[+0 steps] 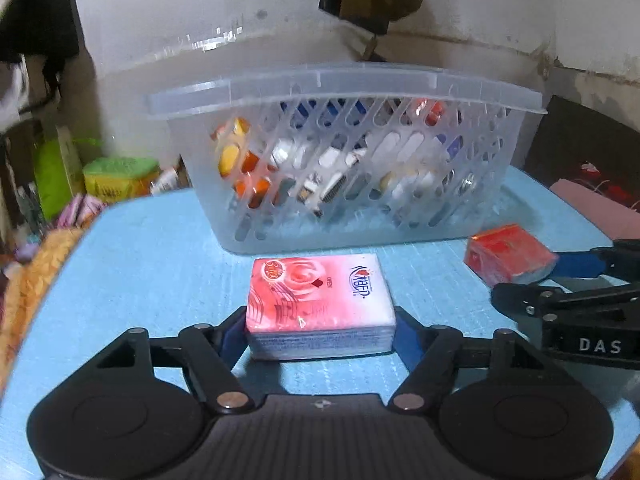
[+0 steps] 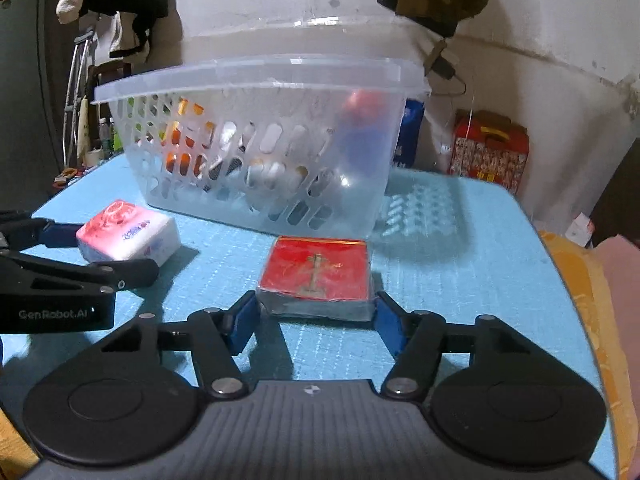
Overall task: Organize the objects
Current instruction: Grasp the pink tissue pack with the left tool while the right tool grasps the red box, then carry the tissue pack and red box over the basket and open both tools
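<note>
Left gripper (image 1: 320, 330) has both blue pads pressed to the sides of the pink tissue pack (image 1: 318, 302), which sits on the blue table (image 1: 160, 264) just in front of the basket (image 1: 344, 84). Basket already holds several small items, so sorting looks partly done. Right gripper (image 2: 316, 316) clamps the red packet (image 2: 316, 276), also on the table near the basket. Both packs likely still need lifting into the basket.

I see a pink tissue pack (image 1: 320, 300) lying flat on the blue table, a red box (image 2: 316, 274) flat at its 3 o'clock, the clear slotted basket (image 1: 344, 160) upright at 12 o'clock, part-filled
</note>
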`<action>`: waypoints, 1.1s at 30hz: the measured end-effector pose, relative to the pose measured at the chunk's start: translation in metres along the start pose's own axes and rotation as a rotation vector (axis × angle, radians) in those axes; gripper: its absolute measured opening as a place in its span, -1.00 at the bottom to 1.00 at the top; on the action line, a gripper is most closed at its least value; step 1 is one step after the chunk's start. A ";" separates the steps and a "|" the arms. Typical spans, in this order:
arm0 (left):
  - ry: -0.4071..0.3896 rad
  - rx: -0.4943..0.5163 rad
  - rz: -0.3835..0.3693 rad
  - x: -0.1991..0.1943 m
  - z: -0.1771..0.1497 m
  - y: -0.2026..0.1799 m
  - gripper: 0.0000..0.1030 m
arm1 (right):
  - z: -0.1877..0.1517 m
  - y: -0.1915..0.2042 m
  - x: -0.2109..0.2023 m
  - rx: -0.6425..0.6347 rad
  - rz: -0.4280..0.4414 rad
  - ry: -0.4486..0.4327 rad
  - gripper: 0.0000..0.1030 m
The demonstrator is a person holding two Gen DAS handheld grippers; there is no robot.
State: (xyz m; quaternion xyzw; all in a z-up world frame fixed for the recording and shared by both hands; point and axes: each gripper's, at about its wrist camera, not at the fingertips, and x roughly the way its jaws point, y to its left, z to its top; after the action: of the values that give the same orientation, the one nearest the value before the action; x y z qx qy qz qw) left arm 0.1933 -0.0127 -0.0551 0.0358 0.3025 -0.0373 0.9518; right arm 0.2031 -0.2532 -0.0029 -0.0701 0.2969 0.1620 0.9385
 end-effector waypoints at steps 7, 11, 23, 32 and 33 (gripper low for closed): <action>-0.068 0.038 -0.007 -0.021 0.004 -0.010 0.46 | 0.006 0.001 -0.030 0.029 0.057 -0.044 0.26; -0.092 0.048 -0.017 -0.037 0.006 -0.013 0.47 | 0.008 0.004 -0.048 0.027 0.081 -0.067 0.26; -0.177 -0.004 -0.021 -0.078 0.013 0.010 0.47 | 0.012 -0.005 -0.085 0.072 0.107 -0.165 0.26; -0.233 0.017 -0.024 -0.106 0.015 0.008 0.47 | 0.011 -0.008 -0.085 0.070 0.106 -0.179 0.26; -0.228 0.007 -0.033 -0.107 0.016 0.010 0.47 | 0.011 -0.009 -0.087 0.071 0.107 -0.185 0.26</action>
State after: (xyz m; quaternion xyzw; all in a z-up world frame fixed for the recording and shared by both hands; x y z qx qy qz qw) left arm 0.1161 0.0007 0.0200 0.0297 0.1925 -0.0579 0.9791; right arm 0.1452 -0.2822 0.0569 -0.0058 0.2177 0.2071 0.9538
